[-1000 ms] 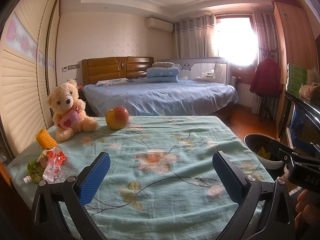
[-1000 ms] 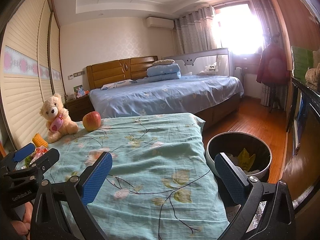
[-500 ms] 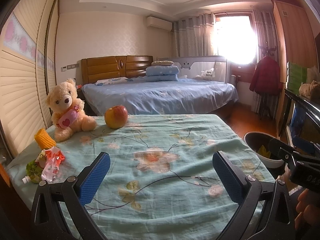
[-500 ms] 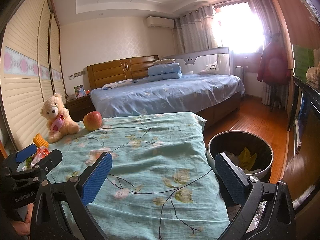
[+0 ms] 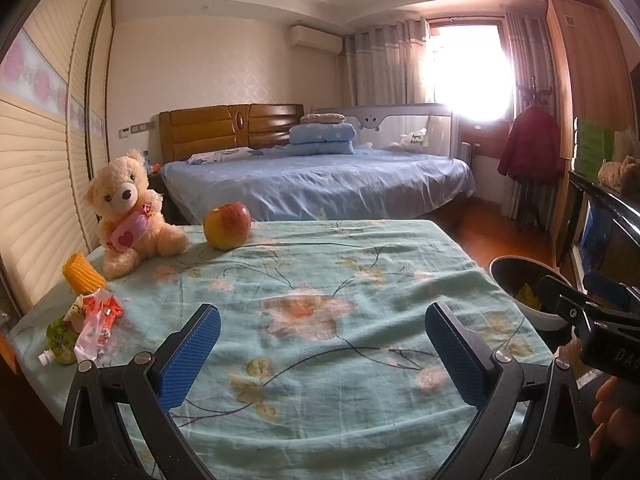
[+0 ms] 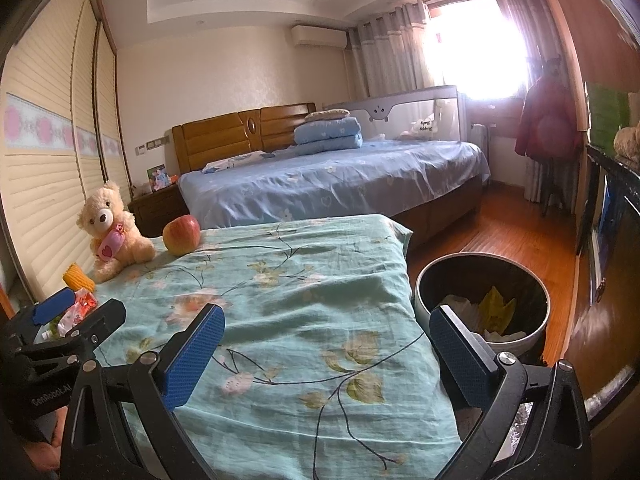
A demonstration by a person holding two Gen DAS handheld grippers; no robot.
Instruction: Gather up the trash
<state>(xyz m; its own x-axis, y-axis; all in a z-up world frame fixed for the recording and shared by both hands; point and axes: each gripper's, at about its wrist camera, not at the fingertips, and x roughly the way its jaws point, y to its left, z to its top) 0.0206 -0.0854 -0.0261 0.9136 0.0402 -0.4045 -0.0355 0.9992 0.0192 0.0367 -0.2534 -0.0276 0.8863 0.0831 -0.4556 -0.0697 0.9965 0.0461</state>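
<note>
A red-and-white crumpled wrapper (image 5: 96,316) and a green drink pouch (image 5: 60,334) lie at the left edge of the floral-covered table (image 5: 320,320). The wrapper also shows in the right wrist view (image 6: 78,308). A round bin (image 6: 482,304) with paper and a yellow scrap stands on the floor right of the table; its rim shows in the left wrist view (image 5: 520,280). My left gripper (image 5: 322,344) is open and empty over the table's near part. My right gripper (image 6: 328,350) is open and empty over the table's right front, next to the bin.
A teddy bear (image 5: 126,212), an apple (image 5: 227,225) and a yellow corn toy (image 5: 82,274) stand at the table's far left. A blue bed (image 5: 320,184) lies behind. A dark cabinet (image 6: 612,216) lines the right wall, with wooden floor (image 6: 500,224) between.
Both grippers have drifted slightly; the views shift a little. Both stay open and empty, and nothing on the table has moved.
</note>
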